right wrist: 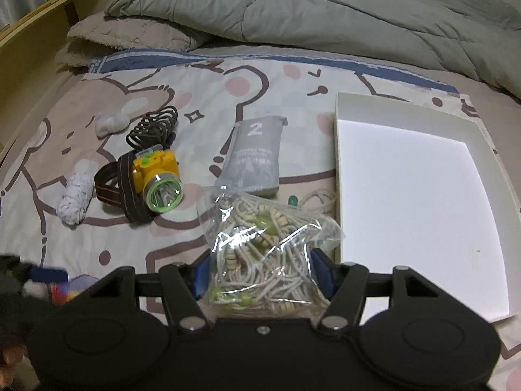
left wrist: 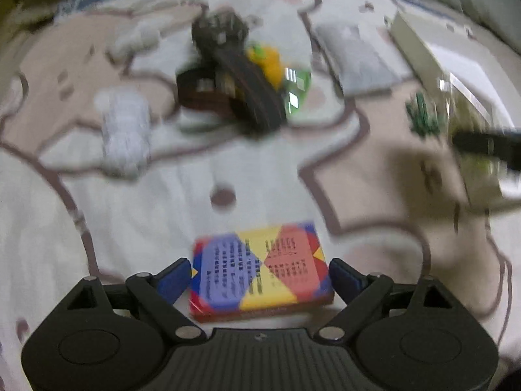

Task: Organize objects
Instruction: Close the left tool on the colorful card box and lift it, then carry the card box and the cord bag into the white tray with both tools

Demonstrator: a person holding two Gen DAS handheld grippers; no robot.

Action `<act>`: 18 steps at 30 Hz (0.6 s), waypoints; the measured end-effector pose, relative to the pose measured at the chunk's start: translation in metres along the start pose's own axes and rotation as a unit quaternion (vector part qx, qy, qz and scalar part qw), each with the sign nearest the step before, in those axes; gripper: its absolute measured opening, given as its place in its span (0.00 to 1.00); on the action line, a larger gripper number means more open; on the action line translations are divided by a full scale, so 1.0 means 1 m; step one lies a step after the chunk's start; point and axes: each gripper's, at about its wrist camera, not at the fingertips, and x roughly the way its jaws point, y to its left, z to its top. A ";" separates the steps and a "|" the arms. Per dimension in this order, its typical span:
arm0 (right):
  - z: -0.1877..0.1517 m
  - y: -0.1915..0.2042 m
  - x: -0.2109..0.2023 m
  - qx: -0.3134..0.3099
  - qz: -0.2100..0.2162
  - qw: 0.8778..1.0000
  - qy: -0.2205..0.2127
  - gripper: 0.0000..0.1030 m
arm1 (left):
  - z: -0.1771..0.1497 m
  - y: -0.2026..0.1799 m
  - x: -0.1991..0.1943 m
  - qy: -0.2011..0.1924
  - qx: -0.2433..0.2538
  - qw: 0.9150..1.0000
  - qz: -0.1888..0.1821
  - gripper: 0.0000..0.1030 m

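Note:
In the left wrist view, which is blurred, a flat box with red, yellow and purple panels lies on the bedsheet between the blue pads of my left gripper. The jaws stand wide, beside the box edges. In the right wrist view my right gripper is shut on a clear plastic bag of cords and beads, just left of a white shallow box. A yellow headlamp with dark straps lies further left and also shows in the left wrist view.
A grey pouch marked 2, a white rolled cloth, a smaller white wad and a coiled dark cord lie on the cartoon bedsheet. A grey duvet is heaped behind. A wooden bed frame runs on the left.

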 end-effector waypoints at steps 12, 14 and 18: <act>-0.005 -0.002 0.003 -0.010 -0.001 1.000 0.016 0.62 | 0.007 0.016 0.020 0.028 -0.050 0.998 -0.020 0.94; -0.007 0.001 0.005 -0.019 -0.004 1.000 0.019 0.62 | 0.008 0.013 0.021 0.032 -0.043 0.999 -0.013 0.91; -0.010 0.005 0.008 -0.033 -0.007 0.999 0.024 0.62 | 0.006 0.006 0.017 0.026 -0.024 0.999 -0.005 0.87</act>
